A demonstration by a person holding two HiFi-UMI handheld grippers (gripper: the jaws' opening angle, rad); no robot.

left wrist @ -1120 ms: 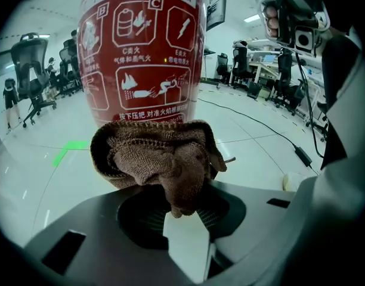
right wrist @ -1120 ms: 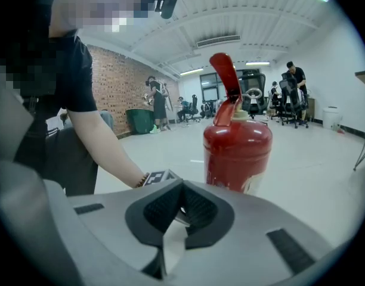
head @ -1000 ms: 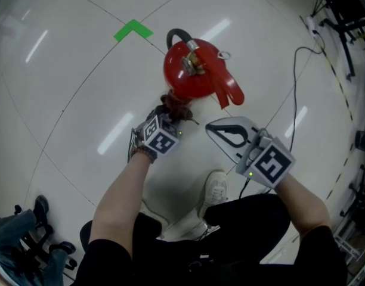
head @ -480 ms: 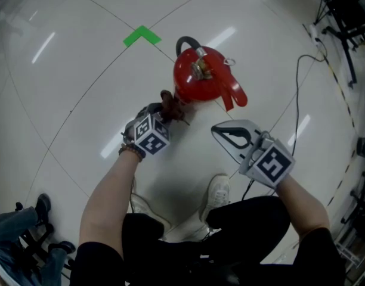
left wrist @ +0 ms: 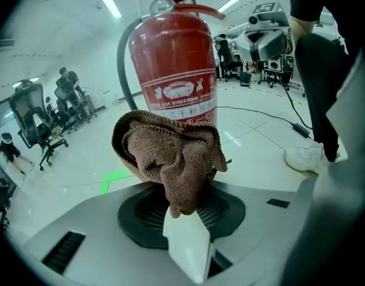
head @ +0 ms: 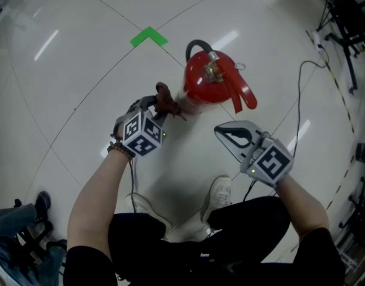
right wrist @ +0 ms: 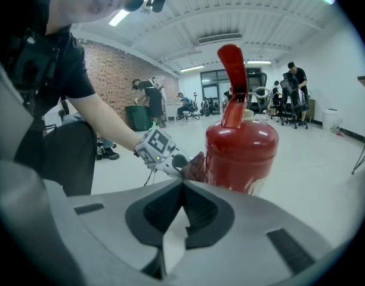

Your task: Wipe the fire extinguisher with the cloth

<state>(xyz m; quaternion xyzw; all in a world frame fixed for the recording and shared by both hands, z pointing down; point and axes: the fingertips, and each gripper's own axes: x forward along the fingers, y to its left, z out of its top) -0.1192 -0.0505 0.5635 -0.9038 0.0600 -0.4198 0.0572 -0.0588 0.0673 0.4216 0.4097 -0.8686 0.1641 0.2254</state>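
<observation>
A red fire extinguisher [head: 211,83] with a black hose stands upright on the white floor. Its body [left wrist: 175,70] fills the left gripper view and its body [right wrist: 242,151] rises just beyond the jaws in the right gripper view. My left gripper [head: 158,107] is shut on a bunched brown cloth [head: 166,102], held against the extinguisher's left side. The cloth [left wrist: 170,157] hangs from the jaw tips in front of the label. My right gripper [head: 225,137] hangs shut and empty just right of the extinguisher, near its base, apart from it.
A green tape corner [head: 148,37] marks the floor beyond the extinguisher. A black cable [head: 299,94] runs across the floor at right. My white shoe [head: 220,192] stands below the grippers. Office chairs and several people [left wrist: 63,94] are far off.
My left gripper has risen with the cloth along the extinguisher's left side. The head view has shifted, so the extinguisher sits further right. The right gripper has stayed put.
</observation>
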